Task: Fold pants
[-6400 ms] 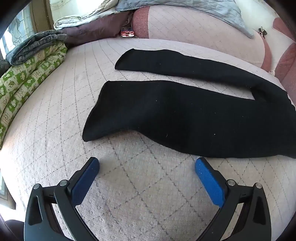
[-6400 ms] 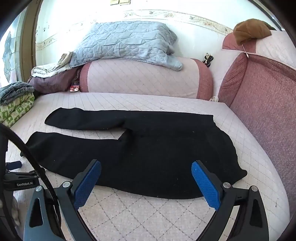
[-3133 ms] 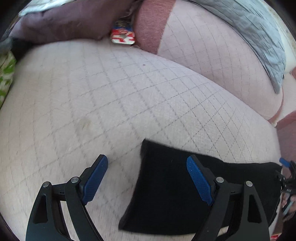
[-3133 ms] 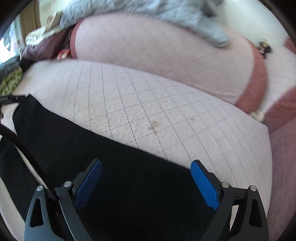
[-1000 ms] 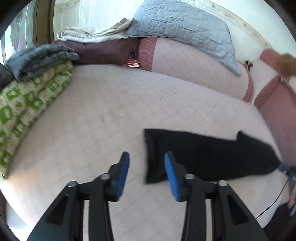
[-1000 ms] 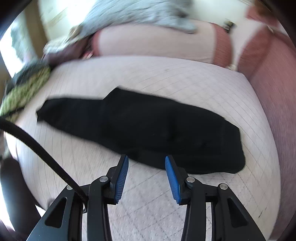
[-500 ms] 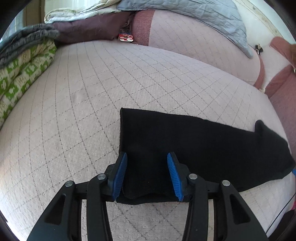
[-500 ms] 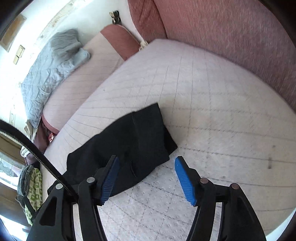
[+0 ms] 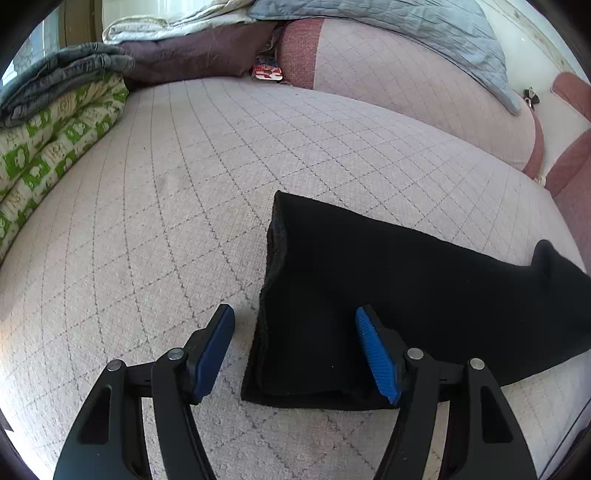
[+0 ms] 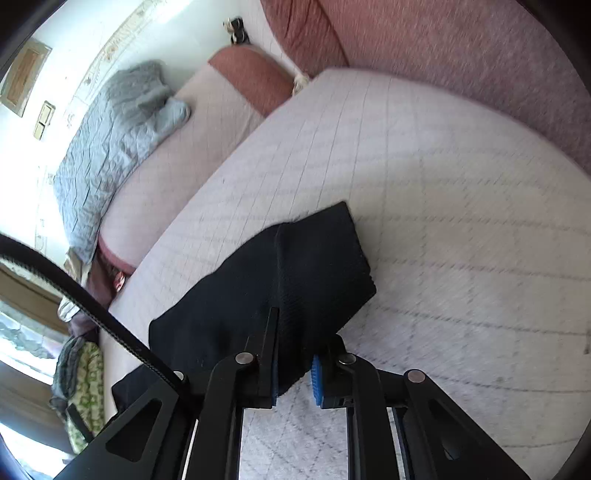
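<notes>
The black pants (image 9: 406, 280) lie on the quilted pink bed, folded lengthwise with one leg on the other. In the left wrist view the leg-end edge runs between my left gripper's (image 9: 295, 347) open blue pads; the right pad (image 9: 373, 350) is over the cloth, the left pad over bare bed. In the right wrist view the pants (image 10: 295, 277) show their waist end, slightly lifted and creased. My right gripper (image 10: 295, 373) is shut on the near waist corner.
A green patterned quilt (image 9: 48, 140) with grey folded cloth on it lies at the left. A pink bolster (image 9: 406, 85) and a blue-grey quilt (image 9: 388, 22) sit at the back. A red padded side (image 10: 461, 48) borders the bed beyond the waist.
My right gripper has closed on the waist corner of the pants. My left gripper has opened wider and now straddles the leg-end edge.
</notes>
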The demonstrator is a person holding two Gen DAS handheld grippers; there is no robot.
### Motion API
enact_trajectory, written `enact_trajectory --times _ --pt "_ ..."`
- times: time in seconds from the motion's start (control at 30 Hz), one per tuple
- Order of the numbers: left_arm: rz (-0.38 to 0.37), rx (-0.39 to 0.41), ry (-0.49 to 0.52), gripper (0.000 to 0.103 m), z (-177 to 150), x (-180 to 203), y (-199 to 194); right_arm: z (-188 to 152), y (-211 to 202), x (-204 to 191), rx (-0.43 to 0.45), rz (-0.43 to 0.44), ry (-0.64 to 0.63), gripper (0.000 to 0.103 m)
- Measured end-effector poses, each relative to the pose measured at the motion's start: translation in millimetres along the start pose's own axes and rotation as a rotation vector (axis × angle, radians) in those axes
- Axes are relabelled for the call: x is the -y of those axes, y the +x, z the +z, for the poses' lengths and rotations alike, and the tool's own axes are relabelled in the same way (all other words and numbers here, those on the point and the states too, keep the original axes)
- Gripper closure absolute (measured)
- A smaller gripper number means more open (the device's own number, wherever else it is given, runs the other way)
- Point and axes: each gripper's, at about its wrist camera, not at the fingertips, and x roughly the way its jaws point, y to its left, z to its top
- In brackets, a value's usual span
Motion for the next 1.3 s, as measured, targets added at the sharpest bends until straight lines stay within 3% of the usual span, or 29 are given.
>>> enact_trajectory --times 0.17,0.23,0.3,0.43,0.57,0.67,0.77,0.97,1.07,1.13,1.2,1.3 --pt "0.007 0.001 0.000 0.034 -2 2 -1 -4 8 -1 -0.025 -0.100 -0.030 0.089" --pt "0.002 -0.008 -0.011 0.034 -2 -1 -4 -5 6 1 -0.014 -0.174 -0.061 0.075" --pt "0.000 -0.015 -0.028 0.034 -2 -4 -8 -4 1 2 0.022 -0.281 -0.095 0.041" --pt "-0.040 -0.024 -0.118 0.034 -2 -23 -14 -6 -13 4 0.069 -0.281 -0.093 0.039" --pt "-0.067 -0.041 -0.216 0.034 -3 -45 -17 -13 -39 -16 0.227 -0.369 -0.174 0.040" --pt "-0.022 -0.042 -0.254 0.034 -5 -57 -21 -26 -67 -50 0.369 -0.416 -0.300 0.040" --pt "-0.050 -0.054 -0.300 0.034 -6 -66 -21 -34 -69 -97 0.349 -0.336 -0.403 0.039" --pt "-0.052 -0.067 -0.316 0.034 -6 -67 -27 -66 -24 -190 0.168 -0.137 -0.611 0.036" --pt "-0.115 -0.034 -0.379 0.034 -8 -79 -46 -94 9 -232 0.068 -0.053 -0.685 0.036" --pt "-0.158 0.044 -0.410 0.034 -13 -94 -74 -119 31 -257 0.023 -0.025 -0.746 0.036" --pt "-0.130 0.128 -0.424 0.034 -21 -108 -100 -139 50 -277 0.022 -0.022 -0.806 0.036" --pt "-0.008 0.202 -0.433 0.034 -30 -124 -121 -164 74 -308 0.052 -0.013 -0.874 0.036"
